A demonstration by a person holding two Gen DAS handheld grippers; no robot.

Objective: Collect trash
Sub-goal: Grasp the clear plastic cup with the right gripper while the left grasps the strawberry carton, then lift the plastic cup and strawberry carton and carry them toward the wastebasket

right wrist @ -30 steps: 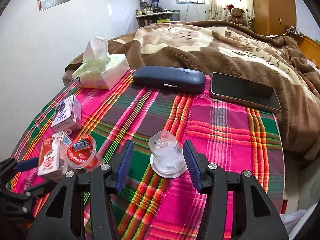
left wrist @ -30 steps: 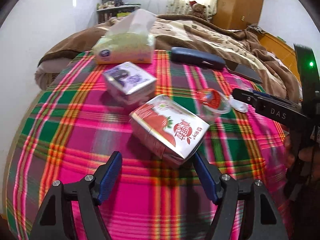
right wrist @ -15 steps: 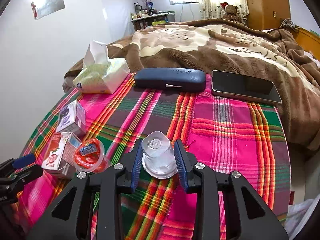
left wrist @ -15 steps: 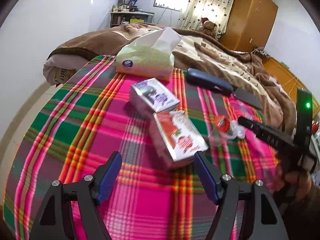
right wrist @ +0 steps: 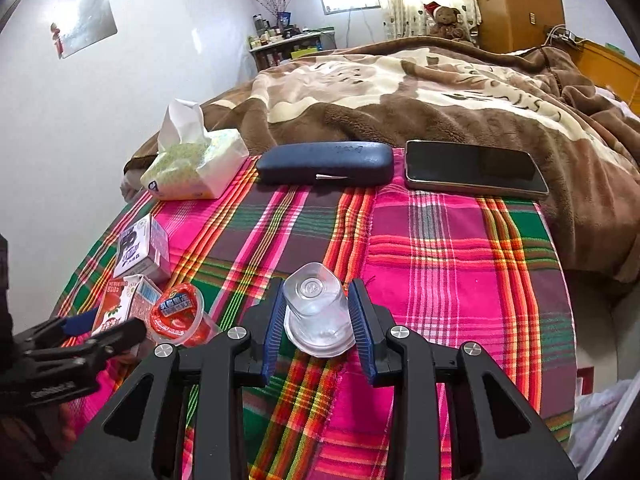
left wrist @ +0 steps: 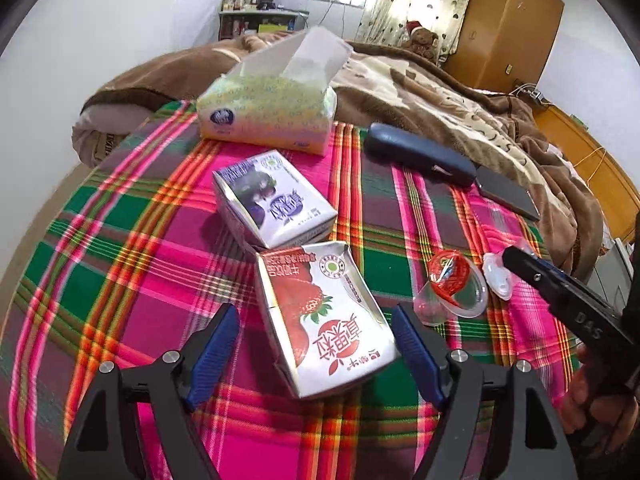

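**Clear cup gripped, strawberry carton between spread jaws**

We see the bed's brown blanket [right wrist: 420, 92] behind a plaid cloth [right wrist: 460, 248] that carries everything else. At the cloth's far edge sit a tissue pack [right wrist: 192, 168], a dark glasses case [right wrist: 324, 162] and a phone [right wrist: 476, 172], side by side.

Our left gripper [left wrist: 316, 344] has its jaws spread wide, with the strawberry milk carton [left wrist: 324, 320] lying flat between them, touching neither pad as far as we can tell. A purple milk carton [left wrist: 274, 204] lies just beyond it, the two nearly touching.

Our right gripper [right wrist: 318, 320] has its jaws narrowed onto an upturned clear plastic cup [right wrist: 316, 308], both blue pads pressing its sides. Just to its left stands a jelly cup with a red lid [right wrist: 178, 314], beside the strawberry carton.
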